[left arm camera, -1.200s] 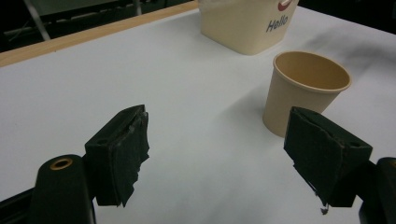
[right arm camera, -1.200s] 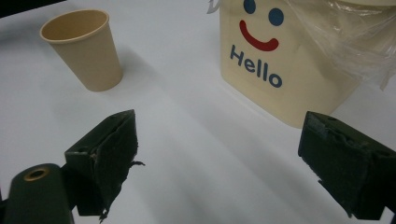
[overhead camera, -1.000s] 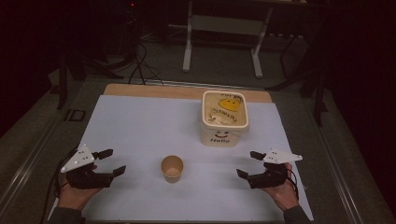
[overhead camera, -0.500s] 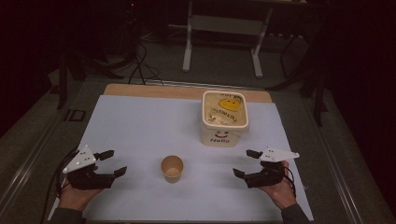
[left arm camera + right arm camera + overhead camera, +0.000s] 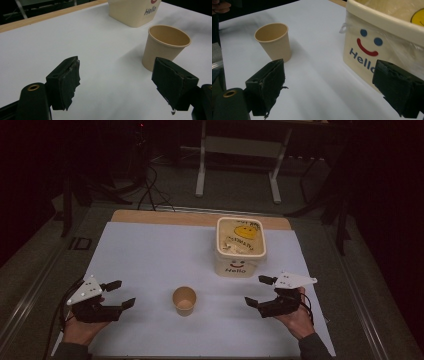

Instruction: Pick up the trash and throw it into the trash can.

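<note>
1. Paper cup [image 5: 184, 300] stands upright on the white table [image 5: 150, 255], between our two grippers and apart from both; it looks empty, though the dim light leaves its bottom unclear.
2. Our left gripper [image 5: 121, 293] rests low at the near left, jaws spread wide and gripping nothing; in the left gripper view the cup [image 5: 165, 47] sits just beyond one jaw.
3. Our right gripper [image 5: 259, 291] mirrors it at the near right, jaws likewise wide apart and bare.
4. Beyond the cup stands a cream tub [image 5: 240, 247] printed with a smile and "Hello", nearer the right gripper.
</note>
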`<act>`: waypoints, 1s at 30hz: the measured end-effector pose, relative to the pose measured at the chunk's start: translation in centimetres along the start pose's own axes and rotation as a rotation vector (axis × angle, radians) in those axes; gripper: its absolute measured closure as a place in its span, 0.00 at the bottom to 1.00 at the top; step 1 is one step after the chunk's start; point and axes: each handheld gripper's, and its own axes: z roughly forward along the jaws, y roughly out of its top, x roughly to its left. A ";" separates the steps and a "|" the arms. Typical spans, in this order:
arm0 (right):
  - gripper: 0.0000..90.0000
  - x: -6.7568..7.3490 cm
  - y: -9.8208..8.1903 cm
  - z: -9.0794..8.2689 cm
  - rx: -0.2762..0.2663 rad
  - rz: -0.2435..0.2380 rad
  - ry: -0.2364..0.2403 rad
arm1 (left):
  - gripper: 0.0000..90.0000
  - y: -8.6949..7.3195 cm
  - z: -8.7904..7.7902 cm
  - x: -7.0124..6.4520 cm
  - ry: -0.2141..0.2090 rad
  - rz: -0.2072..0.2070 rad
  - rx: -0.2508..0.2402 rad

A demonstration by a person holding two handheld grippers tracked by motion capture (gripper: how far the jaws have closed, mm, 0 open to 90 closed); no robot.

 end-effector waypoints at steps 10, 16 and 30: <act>0.11 0.5 2.2 1.0 -0.005 -0.038 0.029 | 0.25 0.0 0.1 -0.1 -0.002 0.002 0.002; 0.11 1.0 3.2 2.0 -0.007 -0.053 0.052 | 0.25 0.0 0.1 -0.1 -0.003 0.003 0.002; 0.11 2.0 5.2 4.0 -0.024 -0.072 0.106 | 0.25 0.0 0.1 -0.1 -0.008 0.000 0.000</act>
